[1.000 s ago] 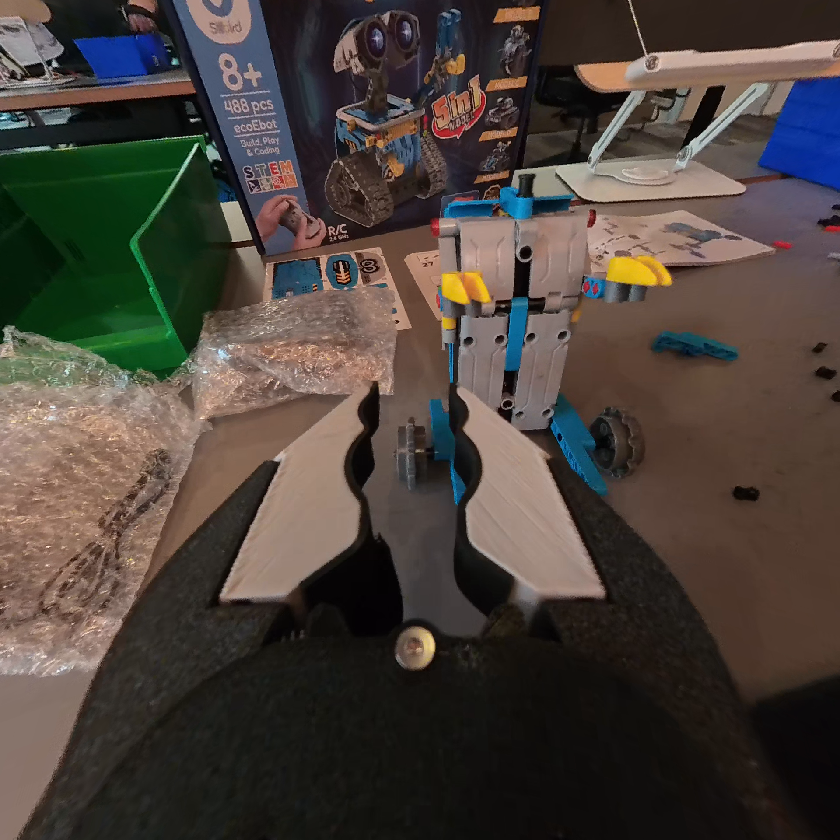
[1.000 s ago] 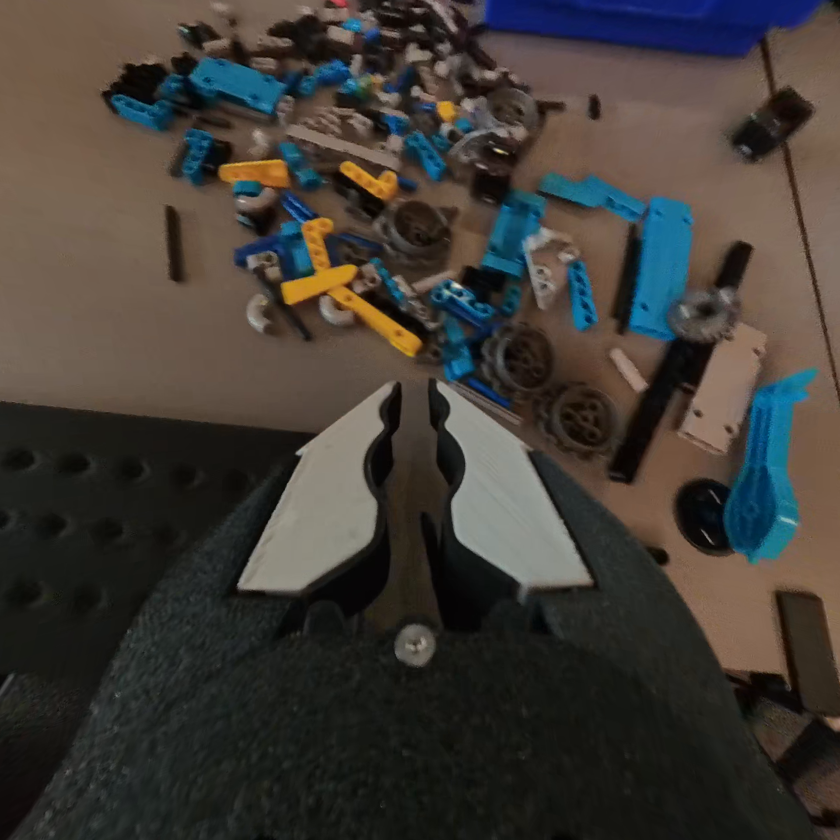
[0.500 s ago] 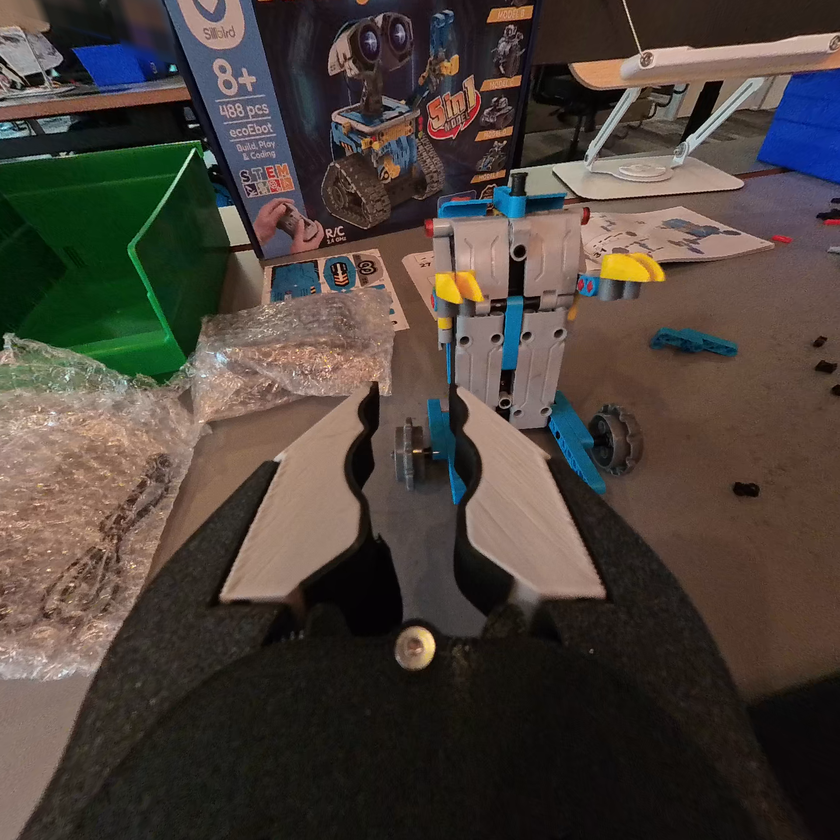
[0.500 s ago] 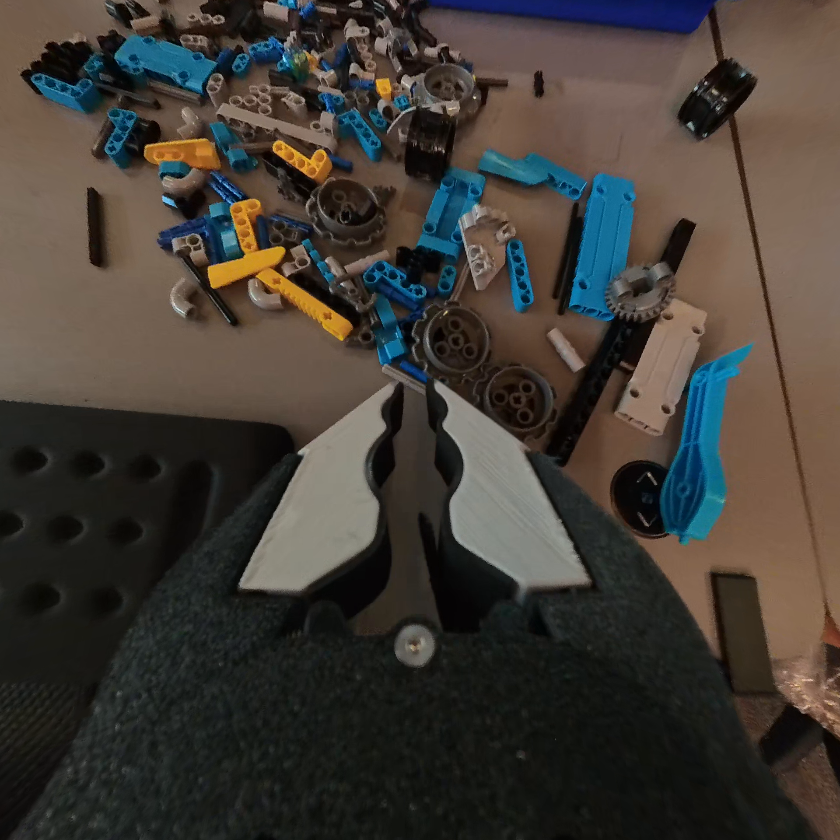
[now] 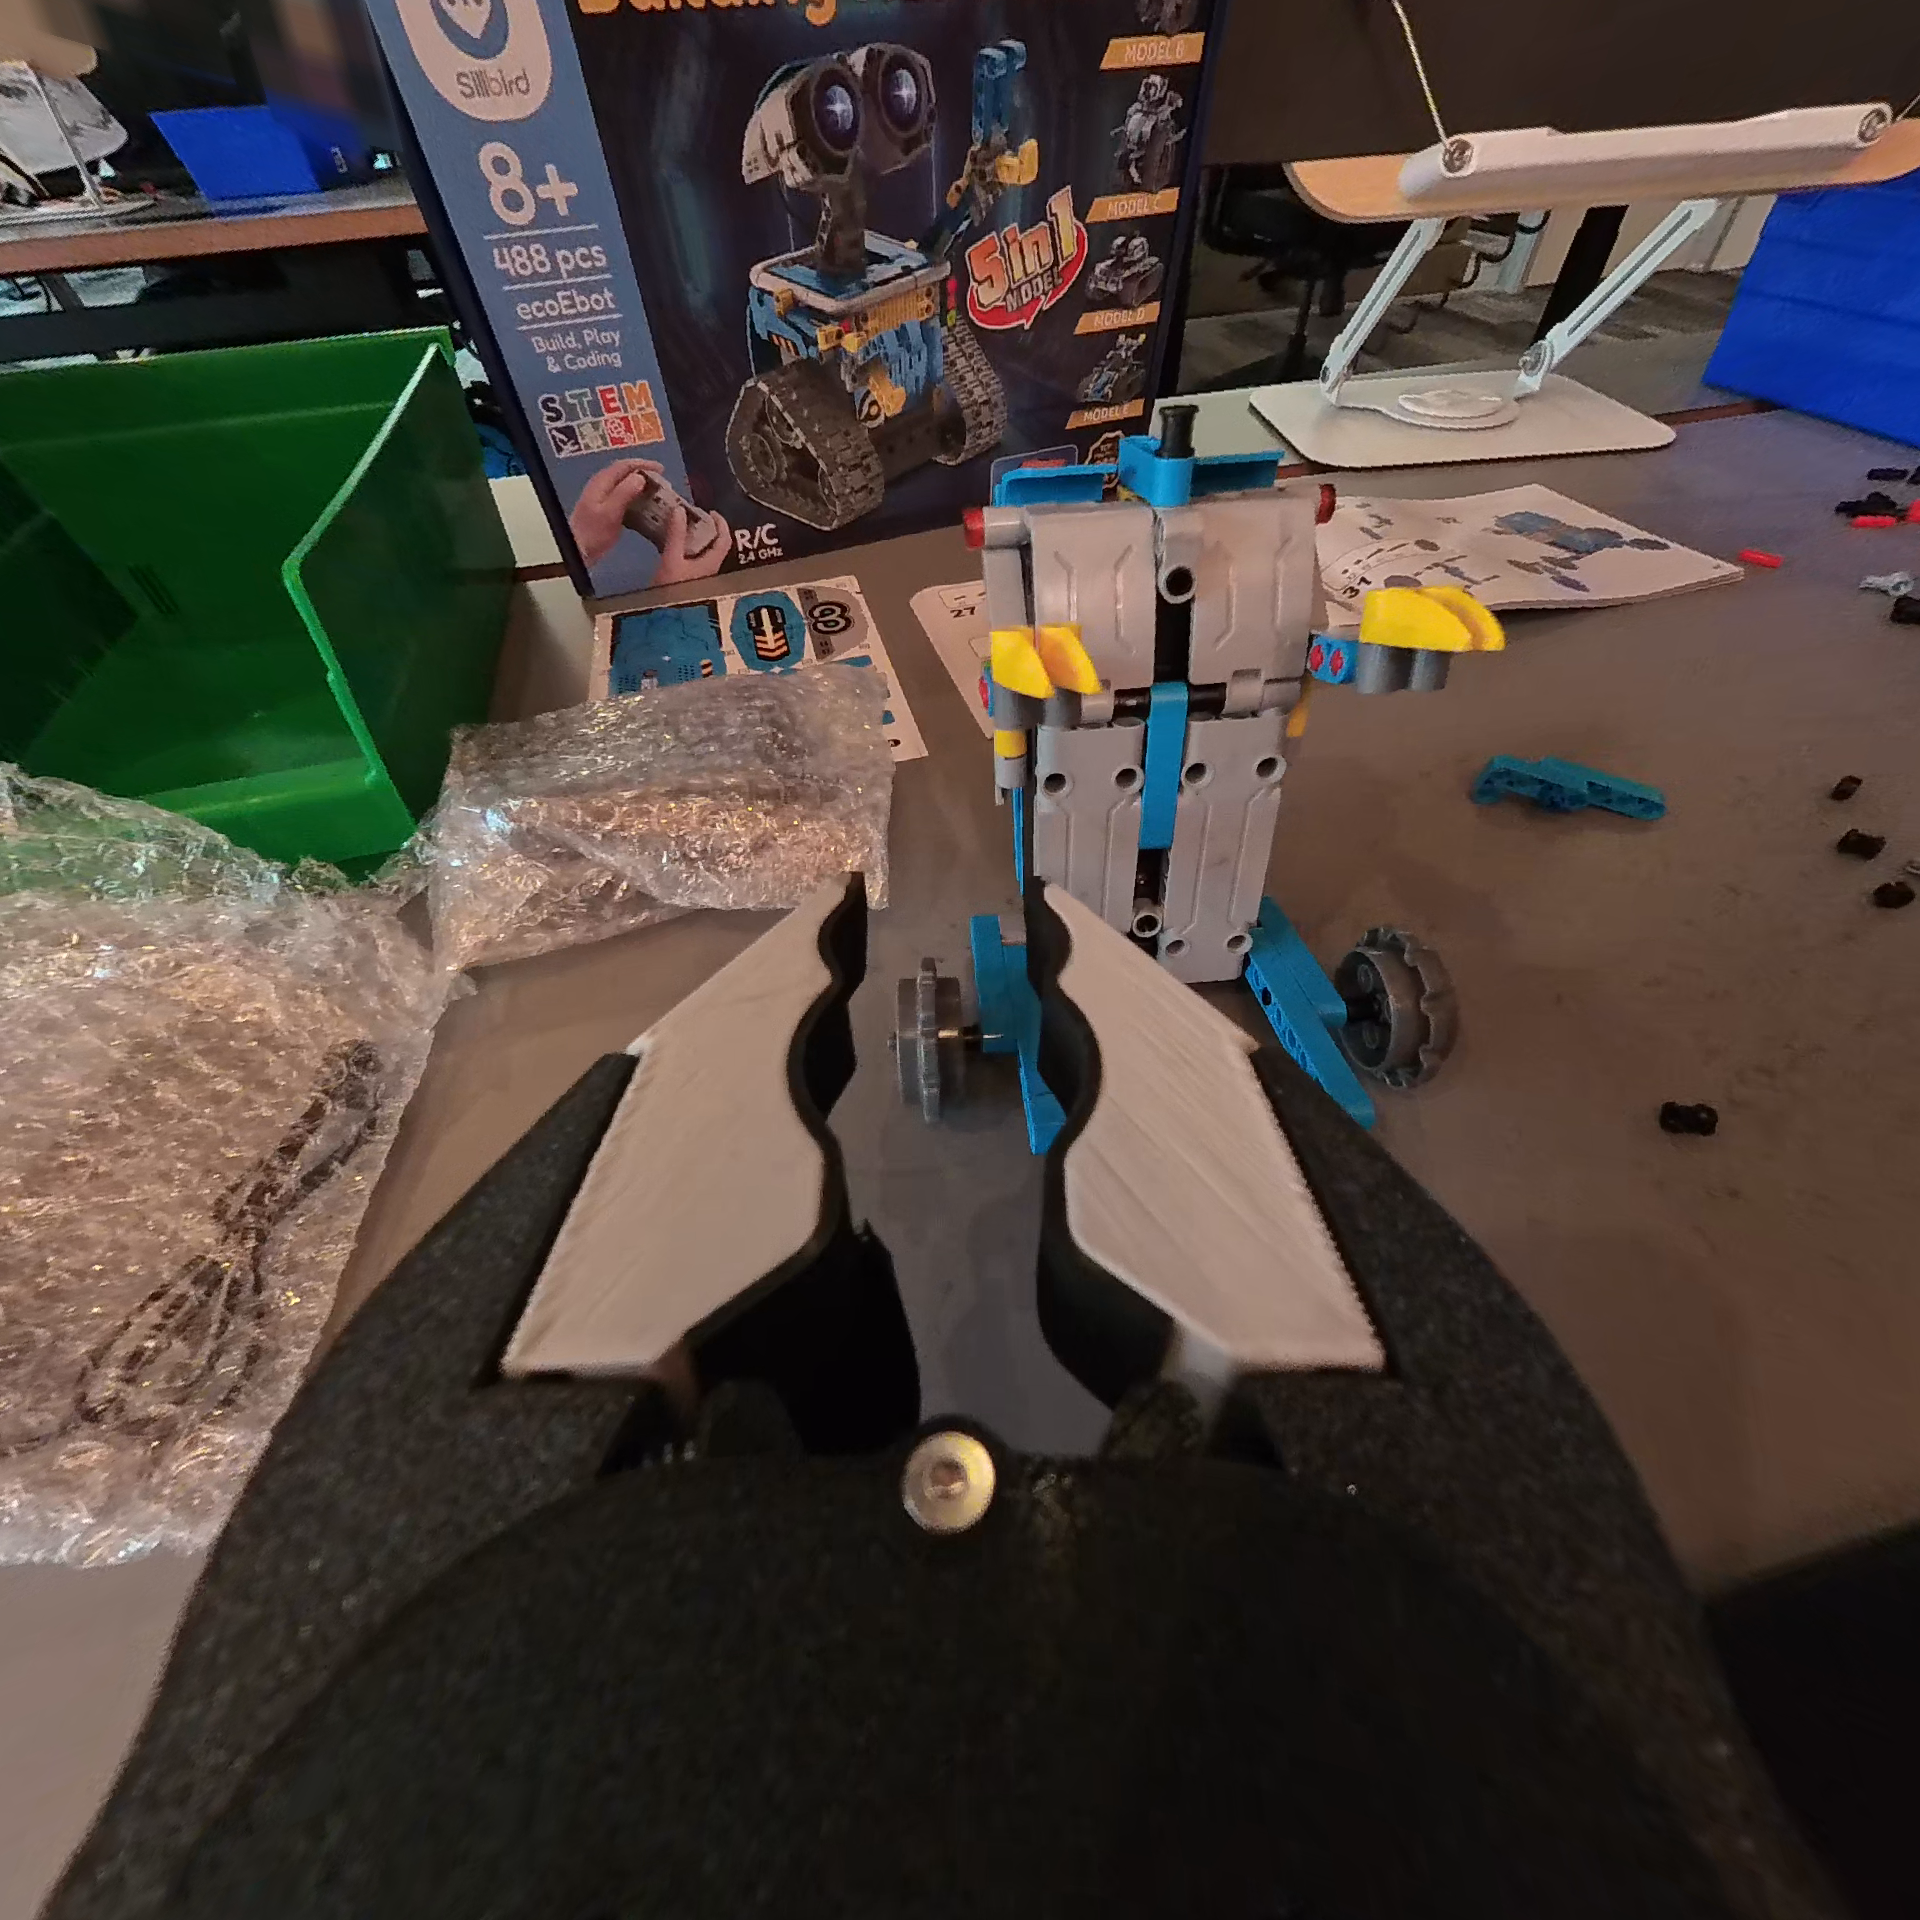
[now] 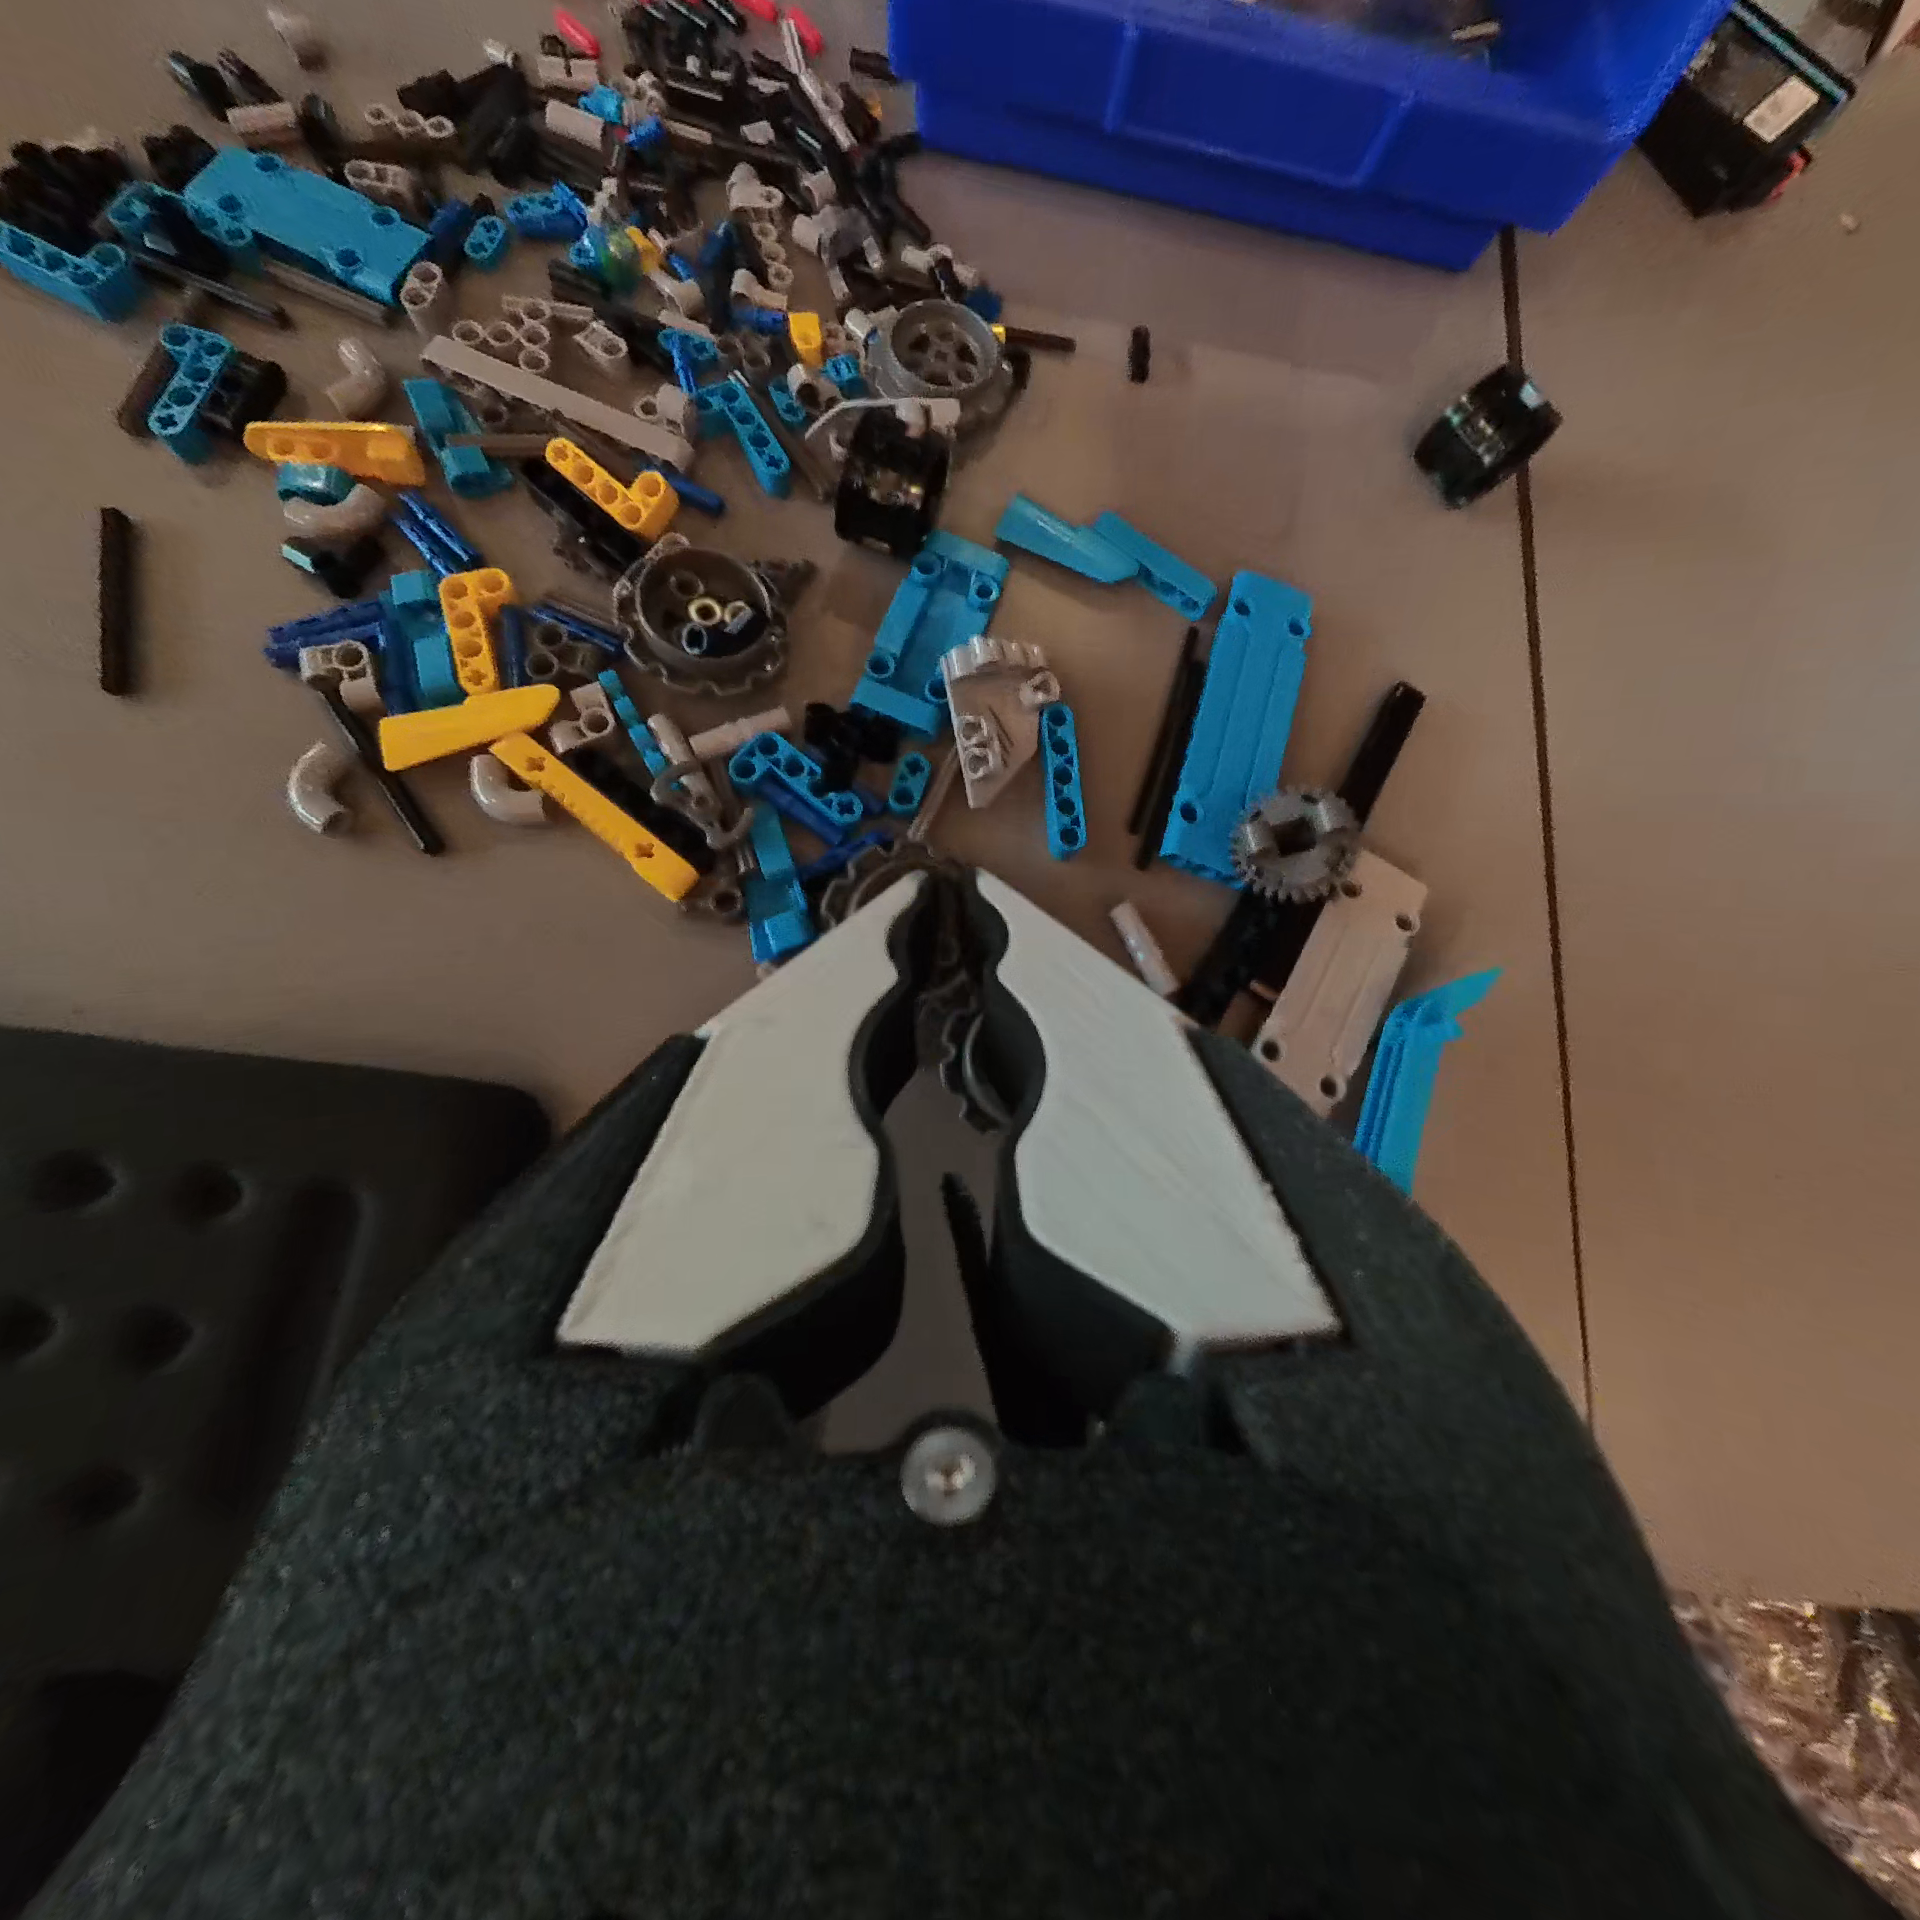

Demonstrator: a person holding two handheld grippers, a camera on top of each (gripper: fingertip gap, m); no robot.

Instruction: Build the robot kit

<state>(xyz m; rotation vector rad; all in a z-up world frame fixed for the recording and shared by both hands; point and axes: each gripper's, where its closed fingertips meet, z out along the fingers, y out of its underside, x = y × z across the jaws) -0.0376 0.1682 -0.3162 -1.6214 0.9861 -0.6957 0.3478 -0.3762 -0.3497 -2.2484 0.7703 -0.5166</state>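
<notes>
My left gripper [image 5: 945, 899] is open and low over the table, in front of a grey, blue and yellow brick robot body [image 5: 1153, 727]. A small grey wheel [image 5: 923, 1039] on the model's blue base shows in the gap between the fingers, and the right finger overlaps that base. A second grey wheel [image 5: 1392, 1003] sits at the model's right. My right gripper [image 6: 951, 888] is down at the near edge of a pile of loose blue, yellow, grey and black parts [image 6: 623, 520]. Its jaws are nearly together on the rim of a dark grey toothed wheel [image 6: 943, 997].
Left view: a green bin [image 5: 208, 582], bubble wrap bundles [image 5: 665, 800], the kit's box [image 5: 831, 270], instruction sheets [image 5: 1507, 551], a white stand [image 5: 1455, 426]. Right view: a blue bin [image 6: 1299, 114], a black tyre [image 6: 1486, 436], a black perforated pad [image 6: 156, 1247], a table seam [image 6: 1548, 727]. The grippers' ends are close to 65 cm from one another.
My right gripper has moved forward and down over the pile onto the toothed wheels, and its jaws have narrowed. The left gripper has barely moved.
</notes>
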